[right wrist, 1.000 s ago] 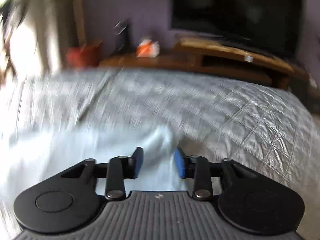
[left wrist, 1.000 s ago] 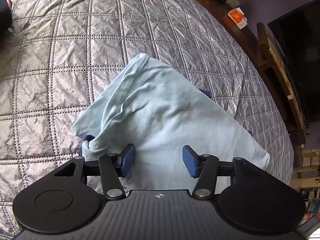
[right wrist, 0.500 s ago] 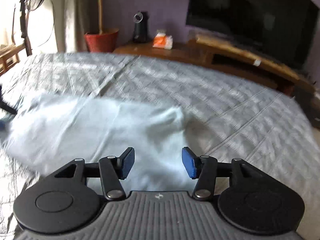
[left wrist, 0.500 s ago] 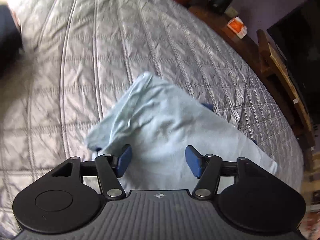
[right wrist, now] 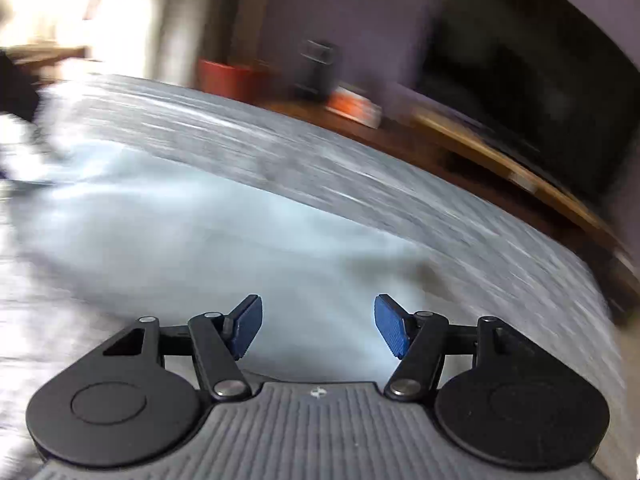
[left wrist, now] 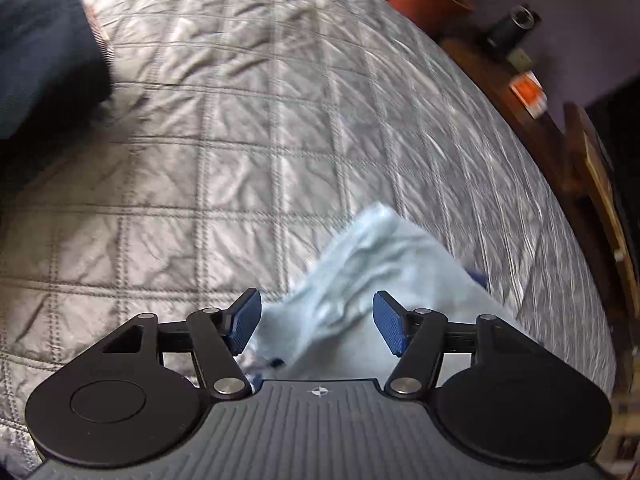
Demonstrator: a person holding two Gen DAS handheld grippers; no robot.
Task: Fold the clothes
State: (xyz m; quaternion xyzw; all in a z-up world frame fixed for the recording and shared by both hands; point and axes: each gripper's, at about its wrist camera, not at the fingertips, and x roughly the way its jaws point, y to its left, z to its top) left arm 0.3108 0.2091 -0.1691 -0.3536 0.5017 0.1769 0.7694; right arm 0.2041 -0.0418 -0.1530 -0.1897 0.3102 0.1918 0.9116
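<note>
A pale blue garment (left wrist: 372,276) lies folded on the grey quilted bed (left wrist: 240,140), low and right of centre in the left wrist view. My left gripper (left wrist: 316,326) hovers over its near corner, open, its blue pads apart and pressing nothing. In the blurred right wrist view the same garment (right wrist: 208,248) spreads across the bed (right wrist: 360,184). My right gripper (right wrist: 318,328) is above its near edge with its jaws opening, and the cloth lies below them, not gripped.
A dark navy piece of clothing (left wrist: 44,52) lies at the bed's upper left. Beyond the bed stand a wooden TV unit (right wrist: 500,160) with a black screen (right wrist: 532,80), a red plant pot (right wrist: 228,76), a black device (right wrist: 316,68) and an orange box (right wrist: 352,106).
Both grippers have drawn back from the garment and swung left. The right jaws have widened from nearly closed. The left view now shows more bare quilt and the navy clothing.
</note>
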